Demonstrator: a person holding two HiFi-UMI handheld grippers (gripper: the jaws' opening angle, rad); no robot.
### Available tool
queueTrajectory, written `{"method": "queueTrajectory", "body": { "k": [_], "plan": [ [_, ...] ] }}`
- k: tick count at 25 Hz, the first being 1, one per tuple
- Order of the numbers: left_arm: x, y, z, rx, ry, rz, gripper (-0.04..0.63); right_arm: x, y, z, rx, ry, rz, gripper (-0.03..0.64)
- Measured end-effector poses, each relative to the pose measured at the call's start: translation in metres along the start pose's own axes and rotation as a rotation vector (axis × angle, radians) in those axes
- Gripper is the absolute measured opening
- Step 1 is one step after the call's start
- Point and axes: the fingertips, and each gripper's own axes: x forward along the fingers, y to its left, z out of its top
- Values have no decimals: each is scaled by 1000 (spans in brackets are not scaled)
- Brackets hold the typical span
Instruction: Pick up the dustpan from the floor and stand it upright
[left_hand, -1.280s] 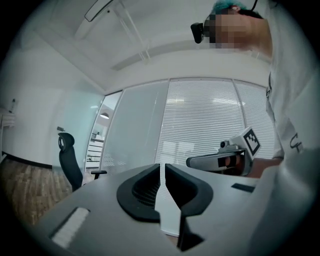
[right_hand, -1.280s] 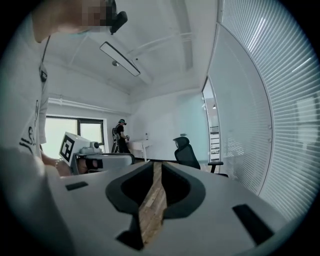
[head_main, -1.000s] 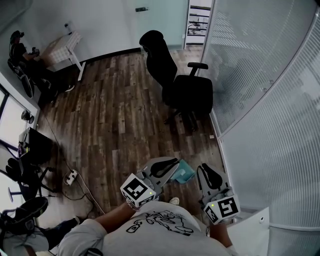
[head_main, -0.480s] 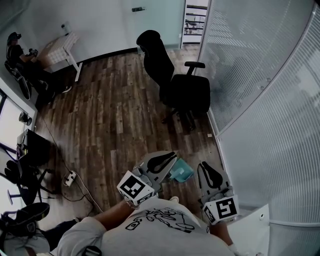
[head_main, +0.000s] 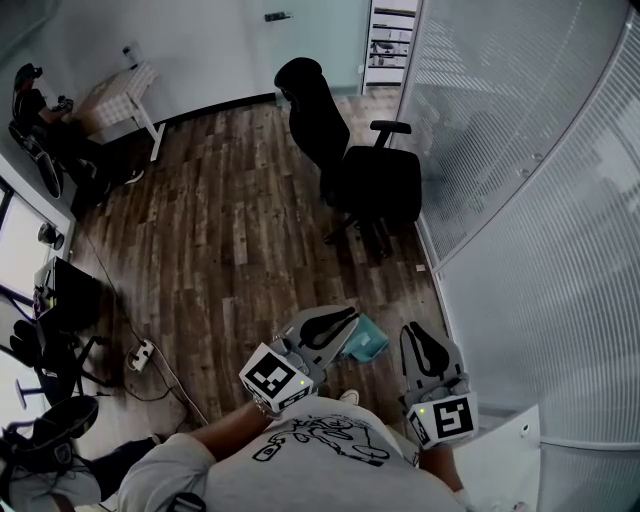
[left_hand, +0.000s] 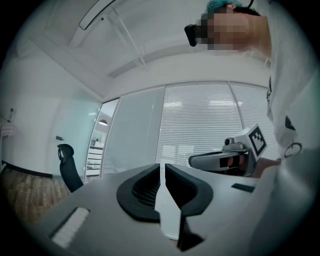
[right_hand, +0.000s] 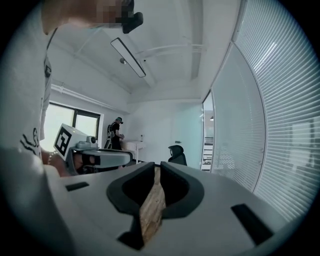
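The left tool (head_main: 335, 325) is held low over the wooden floor (head_main: 230, 240), and in its own view (left_hand: 162, 167) its jaws are seen pressed almost together, with only a thin slit between them and nothing gripped. The right tool (head_main: 418, 342) is held beside it, near the wall of blinds (head_main: 540, 200). Its jaws (right_hand: 156, 170) are likewise drawn close, and only a strip of floor is seen through the gap. The teal dustpan (head_main: 370, 342) is found lying on the floor between the two tools, just beyond the left one and partly hidden by it. Whether it is touched cannot be told. A black chair (head_main: 365, 175) is stood farther off on the floor. At the far corner a person (head_main: 40, 100) is seen at a white surface (head_main: 125, 92).
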Motion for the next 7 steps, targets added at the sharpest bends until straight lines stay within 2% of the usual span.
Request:
{"method": "queueTrajectory", "body": {
  "k": [7],
  "plan": [
    [-7,-6,2,-6,1,-3,28,-6,6,1,14,-2,-3,32]
  ]
}}
